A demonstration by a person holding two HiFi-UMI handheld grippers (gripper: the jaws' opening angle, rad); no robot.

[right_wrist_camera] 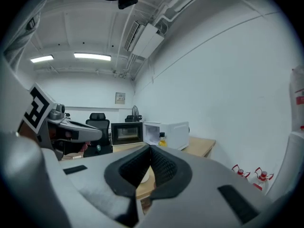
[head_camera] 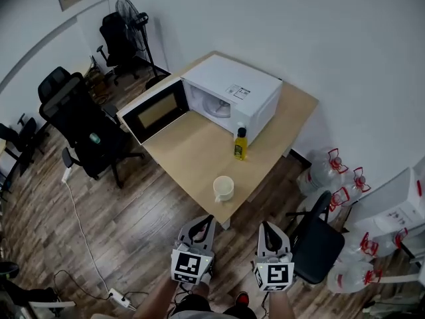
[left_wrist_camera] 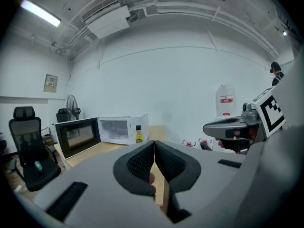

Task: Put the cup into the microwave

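Note:
A white cup [head_camera: 223,188] stands near the front corner of the wooden table [head_camera: 192,153]. Behind it are a small yellow bottle [head_camera: 240,143] and the white microwave [head_camera: 232,95], whose door [head_camera: 156,109] hangs open to the left. My left gripper [head_camera: 202,223] and right gripper [head_camera: 269,228] are side by side in front of the table's corner, short of the cup, both pointing at it. Each is shut with nothing in it. In the right gripper view the cup [right_wrist_camera: 144,176] shows partly behind the closed pads. The left gripper view shows the microwave [left_wrist_camera: 116,129] and bottle [left_wrist_camera: 139,134] ahead.
A black chair [head_camera: 317,241] stands just right of my right gripper, with several water jugs [head_camera: 329,171] behind it. Office chairs [head_camera: 83,121] and a fan [head_camera: 133,15] stand left of the table. A power strip [head_camera: 121,299] and its cable lie on the floor.

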